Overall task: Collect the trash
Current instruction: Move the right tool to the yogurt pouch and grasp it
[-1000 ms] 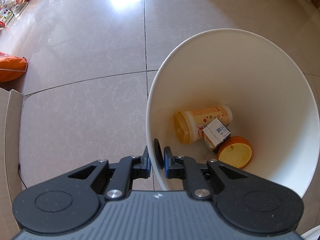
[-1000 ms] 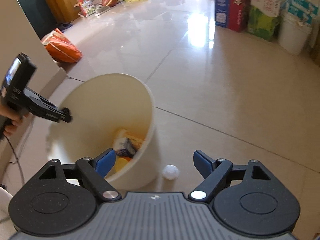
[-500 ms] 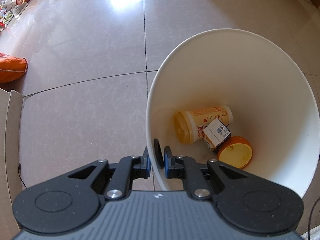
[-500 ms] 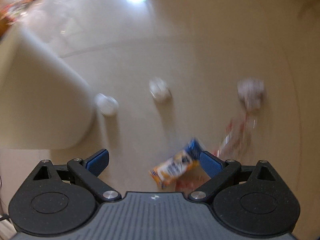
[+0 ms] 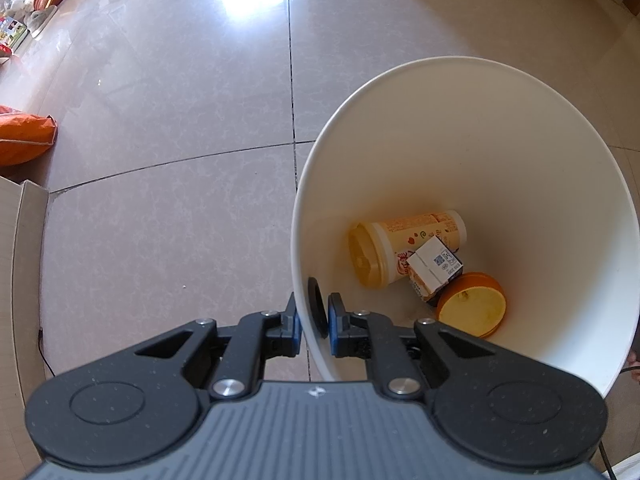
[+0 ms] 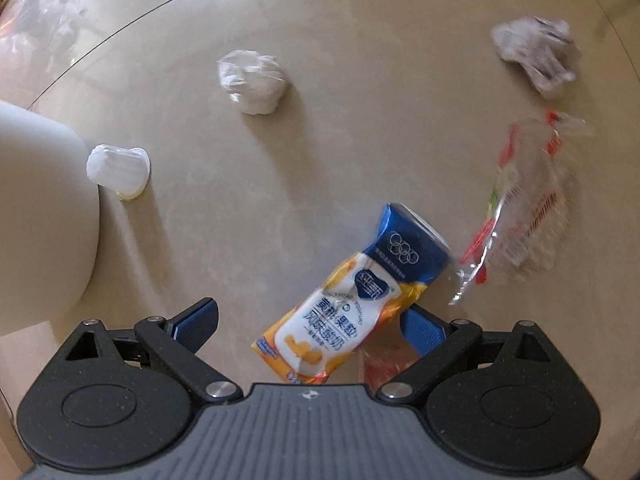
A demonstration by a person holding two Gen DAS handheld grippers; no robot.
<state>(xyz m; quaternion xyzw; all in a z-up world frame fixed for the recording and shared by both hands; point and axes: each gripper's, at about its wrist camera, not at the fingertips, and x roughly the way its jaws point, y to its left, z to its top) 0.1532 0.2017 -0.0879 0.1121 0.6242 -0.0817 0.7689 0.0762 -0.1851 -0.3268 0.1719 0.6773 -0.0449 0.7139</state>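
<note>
Our left tool is pinched tight on the near rim of the white bin. Down inside the bin, ahead of this tool and to its right, lie a yellow cup, a small carton and an orange lid.

Our right tool is spread wide and holds nothing. A blue and orange drink pack lies on the floor between its fingers, nearer the right one. Ahead lie a white paper ball, a small white cup just beside the bin, a clear wrapper and more crumpled paper.
</note>
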